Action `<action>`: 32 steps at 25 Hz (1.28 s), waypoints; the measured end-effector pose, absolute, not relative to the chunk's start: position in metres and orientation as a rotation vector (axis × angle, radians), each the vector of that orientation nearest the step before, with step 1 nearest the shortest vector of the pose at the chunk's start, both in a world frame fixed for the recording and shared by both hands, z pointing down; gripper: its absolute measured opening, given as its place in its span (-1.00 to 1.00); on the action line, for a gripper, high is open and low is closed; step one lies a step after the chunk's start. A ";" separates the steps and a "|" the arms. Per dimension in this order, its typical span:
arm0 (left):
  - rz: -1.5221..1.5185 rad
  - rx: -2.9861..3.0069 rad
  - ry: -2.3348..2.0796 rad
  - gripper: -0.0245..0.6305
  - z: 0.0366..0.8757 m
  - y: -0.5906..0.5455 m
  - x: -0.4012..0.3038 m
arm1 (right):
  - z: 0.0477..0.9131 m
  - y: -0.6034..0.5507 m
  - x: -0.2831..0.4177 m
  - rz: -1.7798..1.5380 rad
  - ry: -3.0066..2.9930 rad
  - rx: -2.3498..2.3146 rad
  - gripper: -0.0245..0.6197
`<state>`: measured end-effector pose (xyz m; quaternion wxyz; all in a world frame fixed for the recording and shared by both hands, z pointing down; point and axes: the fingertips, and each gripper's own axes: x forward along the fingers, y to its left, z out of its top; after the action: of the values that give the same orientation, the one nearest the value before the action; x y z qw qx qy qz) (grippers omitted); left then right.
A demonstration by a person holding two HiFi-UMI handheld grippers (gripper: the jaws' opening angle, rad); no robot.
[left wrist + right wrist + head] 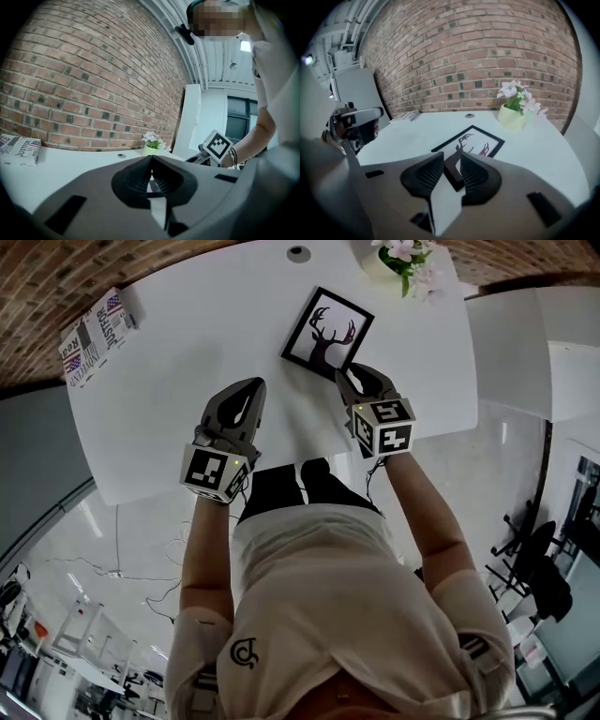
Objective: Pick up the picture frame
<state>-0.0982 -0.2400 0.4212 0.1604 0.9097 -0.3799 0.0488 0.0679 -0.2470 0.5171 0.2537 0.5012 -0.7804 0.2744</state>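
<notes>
A black picture frame [326,333] with a deer silhouette lies flat on the white table [187,399]; the right gripper view shows the picture frame [480,143] just beyond the jaws. My right gripper [359,379] hovers at the frame's near right corner, open, with nothing pressed between its pads. Seen from the head, my left gripper [251,388] sits to the left of the frame over bare table, shut and empty. In its own view the left gripper [151,161] has its ridged pads together.
A small pot of pale flowers [405,261] stands at the table's far right, and a printed box [94,334] lies at the far left. A round cable hole [298,253] sits at the back edge. A brick wall runs behind the table.
</notes>
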 end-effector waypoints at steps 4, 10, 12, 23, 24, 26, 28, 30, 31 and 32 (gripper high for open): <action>0.218 2.583 -1.088 -0.89 0.445 -0.241 -0.091 | 0.559 -0.254 0.083 0.838 -1.999 1.353 -0.46; 0.236 2.560 -1.054 -0.89 0.464 -0.236 -0.084 | 0.597 -0.260 0.097 0.977 -1.880 1.396 -0.36; 0.222 2.566 -1.061 -0.88 0.467 -0.235 -0.084 | 0.607 -0.259 0.099 0.992 -1.837 1.404 -0.35; 0.263 2.571 -1.048 -0.88 0.477 -0.222 -0.086 | 0.617 -0.254 0.099 0.990 -1.790 1.423 -0.40; 0.261 2.576 -1.047 -0.89 0.476 -0.220 -0.085 | 0.617 -0.253 0.099 0.988 -1.787 1.423 -0.40; 0.265 2.590 -1.040 -0.89 0.476 -0.215 -0.083 | 0.617 -0.249 0.100 0.985 -1.782 1.419 -0.40; 0.279 2.592 -1.031 -0.88 0.477 -0.209 -0.081 | 0.616 -0.243 0.101 0.984 -1.780 1.412 -0.41; 0.279 2.593 -1.037 -0.89 0.477 -0.207 -0.080 | 0.616 -0.238 0.101 0.985 -1.780 1.407 -0.42; 0.275 2.593 -1.043 -0.89 0.476 -0.206 -0.081 | 0.616 -0.235 0.101 0.986 -1.780 1.406 -0.42; 0.268 2.596 -1.049 -0.89 0.474 -0.205 -0.080 | 0.616 -0.232 0.101 0.987 -1.780 1.404 -0.43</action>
<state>-0.0804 -0.2045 0.4743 0.1638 0.9105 -0.3678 0.0941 0.1007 -0.2315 0.6162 0.3281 0.5364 -0.6801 0.3769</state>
